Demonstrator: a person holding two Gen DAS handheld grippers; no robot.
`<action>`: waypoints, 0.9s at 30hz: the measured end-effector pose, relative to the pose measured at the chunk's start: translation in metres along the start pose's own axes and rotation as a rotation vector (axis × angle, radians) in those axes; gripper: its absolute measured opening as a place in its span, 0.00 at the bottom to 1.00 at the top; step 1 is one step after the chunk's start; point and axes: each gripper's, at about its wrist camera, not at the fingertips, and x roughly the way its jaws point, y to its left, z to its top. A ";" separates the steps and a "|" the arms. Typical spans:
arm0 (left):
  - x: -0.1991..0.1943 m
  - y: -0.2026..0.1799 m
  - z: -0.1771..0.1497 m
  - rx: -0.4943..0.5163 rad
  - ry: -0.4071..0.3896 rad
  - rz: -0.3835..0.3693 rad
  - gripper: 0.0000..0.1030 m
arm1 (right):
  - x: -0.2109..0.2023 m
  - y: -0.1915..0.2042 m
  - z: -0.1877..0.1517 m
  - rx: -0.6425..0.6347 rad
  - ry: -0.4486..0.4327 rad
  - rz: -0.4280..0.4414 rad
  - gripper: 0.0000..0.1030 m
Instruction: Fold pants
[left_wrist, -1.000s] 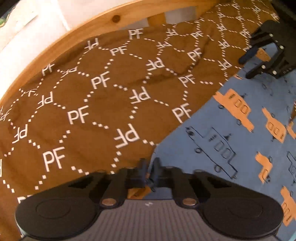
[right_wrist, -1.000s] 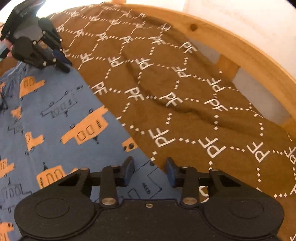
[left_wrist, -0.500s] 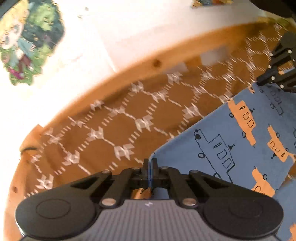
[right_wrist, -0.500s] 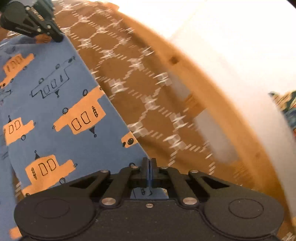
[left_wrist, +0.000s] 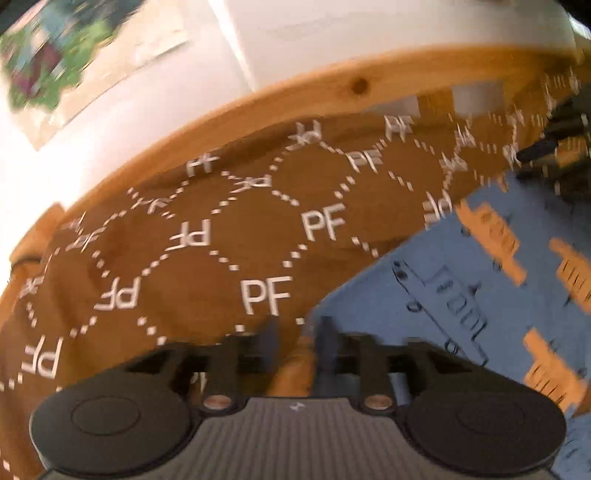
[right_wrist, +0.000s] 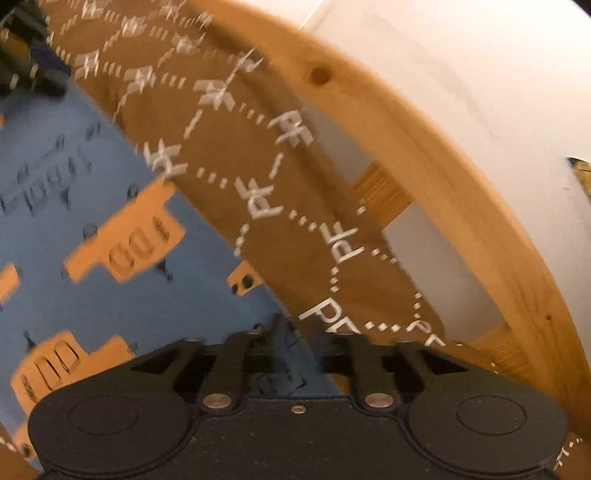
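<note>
Left gripper (left_wrist: 295, 345): fingers (left_wrist: 269, 341) parted, nothing pinched between them. The corner of the blue cotton pants with orange and outline vehicle prints (left_wrist: 476, 295) lies just beside the right-hand finger, seemingly let go; motion blur keeps contact uncertain.

Right gripper (right_wrist: 301, 341): fingers (right_wrist: 334, 341) likewise apart, a corner of the pants (right_wrist: 92, 221) lying in the gap, not clamped.

Judgement: both corners sit on one straight edge, as if a fold was just laid down flat, which would explain the opened fingers.

The pants lie spread on the brown bedspread with white dotted hexagons and "PF" letters (left_wrist: 207, 240), inside the curved pale pine bed frame (left_wrist: 332, 88).

View differences:
- Left wrist view alone shows a blurred colourful picture on the white wall (left_wrist: 48, 55), and the right gripper dark and smeared at the far end of the edge.
- Right wrist view alone shows the frame's upright slats (right_wrist: 384, 195) with white gaps, and the left gripper at its top-left corner.
</note>
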 end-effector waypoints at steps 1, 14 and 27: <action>-0.006 0.008 -0.001 -0.045 -0.019 -0.024 0.66 | -0.009 -0.003 0.003 0.016 -0.037 0.025 0.54; -0.022 0.050 -0.020 -0.059 0.012 -0.213 0.56 | 0.024 0.027 0.049 -0.034 -0.012 0.247 0.53; -0.055 0.033 -0.030 -0.001 -0.011 -0.118 0.01 | -0.008 0.023 0.042 0.097 -0.067 0.238 0.00</action>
